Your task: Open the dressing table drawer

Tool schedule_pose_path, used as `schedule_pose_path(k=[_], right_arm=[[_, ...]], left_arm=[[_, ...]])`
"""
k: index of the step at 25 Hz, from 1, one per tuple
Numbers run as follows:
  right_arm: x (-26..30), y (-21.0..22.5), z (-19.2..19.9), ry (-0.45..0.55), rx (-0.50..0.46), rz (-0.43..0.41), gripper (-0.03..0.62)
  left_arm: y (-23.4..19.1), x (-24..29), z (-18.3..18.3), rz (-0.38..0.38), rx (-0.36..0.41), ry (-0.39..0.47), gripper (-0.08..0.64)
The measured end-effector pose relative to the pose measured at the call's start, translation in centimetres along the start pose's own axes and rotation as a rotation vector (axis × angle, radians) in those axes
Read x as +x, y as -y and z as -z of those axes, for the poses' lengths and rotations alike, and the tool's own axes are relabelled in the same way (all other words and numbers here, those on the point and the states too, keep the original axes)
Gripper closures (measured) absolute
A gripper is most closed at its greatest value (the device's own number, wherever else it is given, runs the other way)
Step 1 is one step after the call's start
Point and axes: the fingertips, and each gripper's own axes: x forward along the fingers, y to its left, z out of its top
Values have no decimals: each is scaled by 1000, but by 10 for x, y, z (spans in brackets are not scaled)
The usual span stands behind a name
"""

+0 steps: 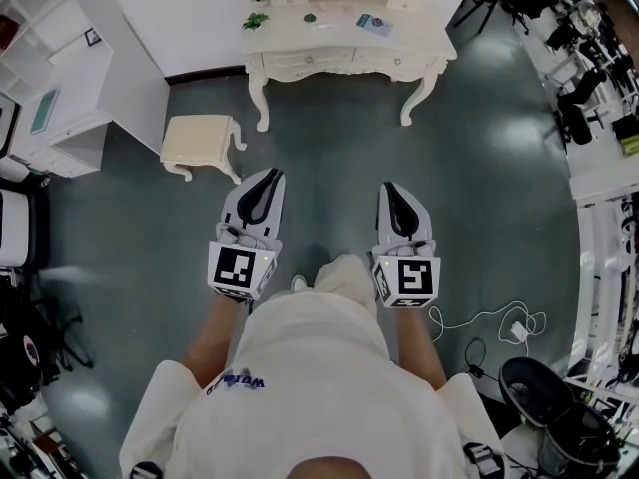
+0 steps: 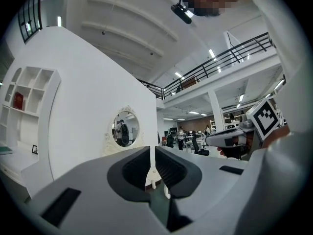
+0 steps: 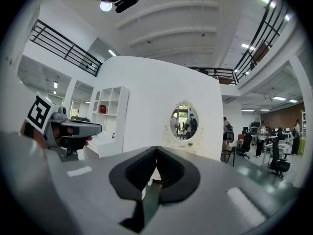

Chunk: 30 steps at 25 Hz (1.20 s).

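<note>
I hold my left claw [image 1: 268, 176] and my right claw [image 1: 391, 188] side by side in front of me. Both point level toward the cream-white carved dressing table [image 1: 334, 36] with curved legs, which stands against the white wall well ahead, across a stretch of dark grey-green floor [image 1: 329, 148]. In the left gripper view my left claw's jaws are almost together, with only a thin slit between the dark pads and nothing in it. In the right gripper view my right claw's jaws are pressed together, empty as well. The table's drawer [image 1: 305, 65], a pale carved front just under the top, sits flush and closed, well apart from both claws. A small green plant [image 1: 256, 20] stands at the table's left corner, among a few flat items I cannot make out. A cream square stool [image 1: 200, 140] with curved legs stands on the floor to the left of the table, apart from it and nearer my left claw. An oval mirror [image 3: 184, 122] in an ornate pale frame rises above the table. A white open shelf unit [image 1: 45, 88] stands further left. A white cable with a small white charger block [image 1: 517, 330] lies on the floor to my right.
</note>
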Motion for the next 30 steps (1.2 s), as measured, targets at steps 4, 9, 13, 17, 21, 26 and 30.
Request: schedule_pose_path(k=[4,9,13,17,21,26,30], right_arm=[[1,1,-2,-2,1,-4,534],[1,-2,1,-7,-1,-2,514],[2,-3,1,-7,-1,-3,497],[3,-6,2,-8,-3,-5,474],[3,-10,1,-14,-1,-14,462],[4,-17,1,-17,-2,-26,454],[4,-18,5,-27,0,-27,451]], left_arm=[[0,3,-3,7,7,9,488],[-2,1,5,10,-8,6,440],[-2,2,4,25,-1,6,382],[-7,0,5,14,-13,-3,354],[-13,-5,8,4,-31,-3,308],[-20,-11,12,-10,-36,-16,288],[-22,-13,12,-7,-32,-16,279]])
